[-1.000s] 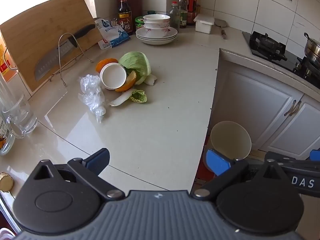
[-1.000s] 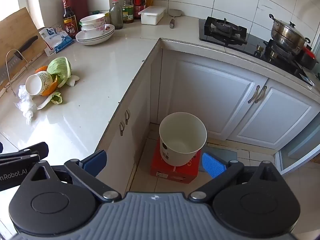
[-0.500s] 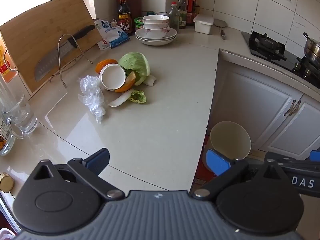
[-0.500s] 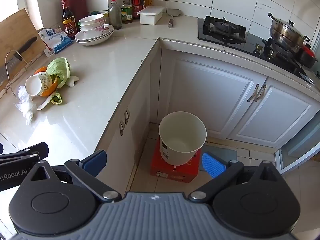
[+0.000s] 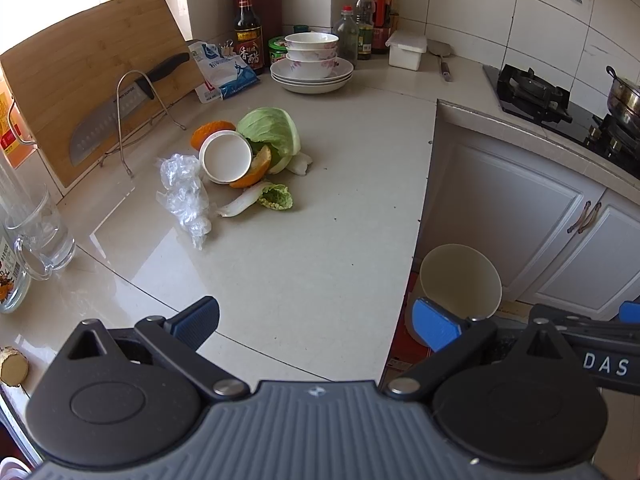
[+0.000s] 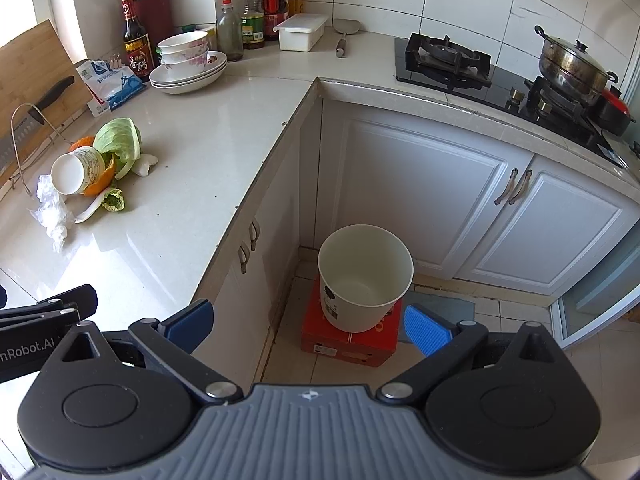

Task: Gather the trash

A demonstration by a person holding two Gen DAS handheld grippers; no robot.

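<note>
A pile of trash lies on the counter: a tipped white paper cup (image 5: 226, 156), orange peels (image 5: 256, 170), a cabbage piece (image 5: 272, 132), a leaf scrap (image 5: 264, 198) and crumpled clear plastic (image 5: 184, 196). The pile also shows in the right wrist view, with the cup (image 6: 74, 172) at far left. A white bucket (image 6: 364, 276) stands on a red box (image 6: 348, 340) on the floor; it also shows in the left wrist view (image 5: 460, 280). My left gripper (image 5: 316, 320) is open and empty over the counter's near edge. My right gripper (image 6: 308, 320) is open and empty above the floor, near the bucket.
A cutting board (image 5: 80, 76) with a knife (image 5: 120, 112) on a wire rack, a glass mug (image 5: 36, 232), stacked bowls and plates (image 5: 312, 64), bottles, and a salt bag (image 5: 224, 72) ring the counter. A stove (image 6: 448, 60) with a pot (image 6: 572, 64) is at right. Cabinet doors (image 6: 420, 184) face the bucket.
The left view has shifted slightly, the trash pile sitting a little lower in frame. The right gripper has barely moved. Both grippers stay open.
</note>
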